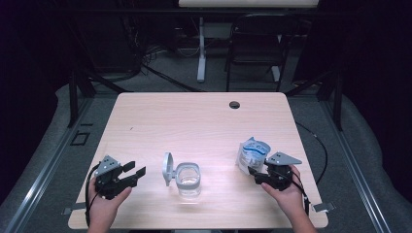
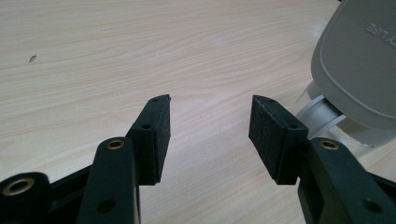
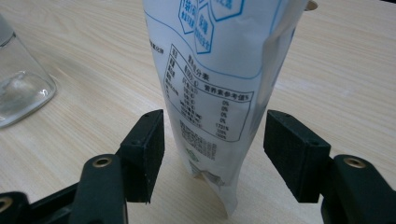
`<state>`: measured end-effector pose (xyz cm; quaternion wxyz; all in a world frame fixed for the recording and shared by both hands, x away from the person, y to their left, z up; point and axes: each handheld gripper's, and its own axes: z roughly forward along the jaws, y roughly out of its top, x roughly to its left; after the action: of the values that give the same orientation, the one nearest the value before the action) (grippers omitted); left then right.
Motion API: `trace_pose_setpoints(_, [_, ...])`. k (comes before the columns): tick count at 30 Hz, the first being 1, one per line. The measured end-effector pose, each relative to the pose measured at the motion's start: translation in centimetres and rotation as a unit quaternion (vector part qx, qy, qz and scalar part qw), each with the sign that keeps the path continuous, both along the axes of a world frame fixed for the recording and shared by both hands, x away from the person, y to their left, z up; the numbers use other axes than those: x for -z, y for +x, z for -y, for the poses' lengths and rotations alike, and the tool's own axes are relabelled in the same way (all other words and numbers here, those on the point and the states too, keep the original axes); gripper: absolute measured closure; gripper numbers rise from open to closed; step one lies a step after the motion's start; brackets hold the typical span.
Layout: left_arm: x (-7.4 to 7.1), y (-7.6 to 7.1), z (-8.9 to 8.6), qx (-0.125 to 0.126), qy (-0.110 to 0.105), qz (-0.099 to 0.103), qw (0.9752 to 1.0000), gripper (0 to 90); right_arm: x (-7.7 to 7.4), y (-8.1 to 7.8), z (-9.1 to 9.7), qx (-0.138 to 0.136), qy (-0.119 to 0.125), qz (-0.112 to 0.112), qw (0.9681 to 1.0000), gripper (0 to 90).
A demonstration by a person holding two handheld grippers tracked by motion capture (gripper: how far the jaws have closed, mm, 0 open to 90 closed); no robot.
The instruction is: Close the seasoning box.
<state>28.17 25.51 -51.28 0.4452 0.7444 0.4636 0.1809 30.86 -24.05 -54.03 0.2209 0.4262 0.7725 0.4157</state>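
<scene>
A clear glass jar [image 1: 188, 178] with its grey hinged lid [image 1: 167, 168] flipped up stands at the table's near middle. To its right stands a white and blue printed pouch [image 1: 252, 153]. My right gripper [image 1: 253, 173] is open around the pouch's lower part; in the right gripper view the pouch [image 3: 219, 93] stands upright between the pads [image 3: 149, 149] without touching them, and the jar [image 3: 21, 91] shows at the left edge. My left gripper [image 1: 134, 172] is open left of the jar, with bare table between its fingers [image 2: 154, 135]; the grey lid [image 2: 359, 65] is just beyond its right jaw.
The light wood table [image 1: 194, 121] has a round cable hole [image 1: 234, 104] at its far edge. Beyond it stand a black chair [image 1: 255, 46] and a white desk leg [image 1: 201, 51]. Both hands come in at the near edge.
</scene>
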Motion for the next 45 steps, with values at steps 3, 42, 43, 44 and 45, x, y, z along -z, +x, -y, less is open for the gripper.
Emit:
trace_pose_setpoints(3, [0.0,-0.1,-0.2,-0.003,-0.001,0.003,1.0000,48.9,0.2,0.3,-0.1,-0.005,0.001,-0.001,1.0000,38.9])
trace_pose_setpoints(42, [0.1,-0.3,-0.2,-0.012,-0.004,0.008,0.9999,49.0,0.9,0.1,-2.6,0.061,-0.011,-0.010,0.9980,46.3])
trace_pose_setpoints(43, [0.0,-0.3,-0.2,-0.011,-0.004,0.007,0.9999,49.0,0.9,0.0,-2.7,0.067,-0.008,-0.007,0.9977,46.5])
trace_pose_setpoints(44, [0.0,-0.3,-0.2,-0.011,-0.003,0.007,0.9999,49.0,0.9,-0.1,-2.7,0.069,-0.009,-0.008,0.9975,46.6])
trace_pose_setpoints(45, [0.0,-0.3,-0.3,-0.011,-0.001,0.004,0.9999,49.0,1.0,-0.2,-2.8,0.072,-0.009,-0.007,0.9974,46.7])
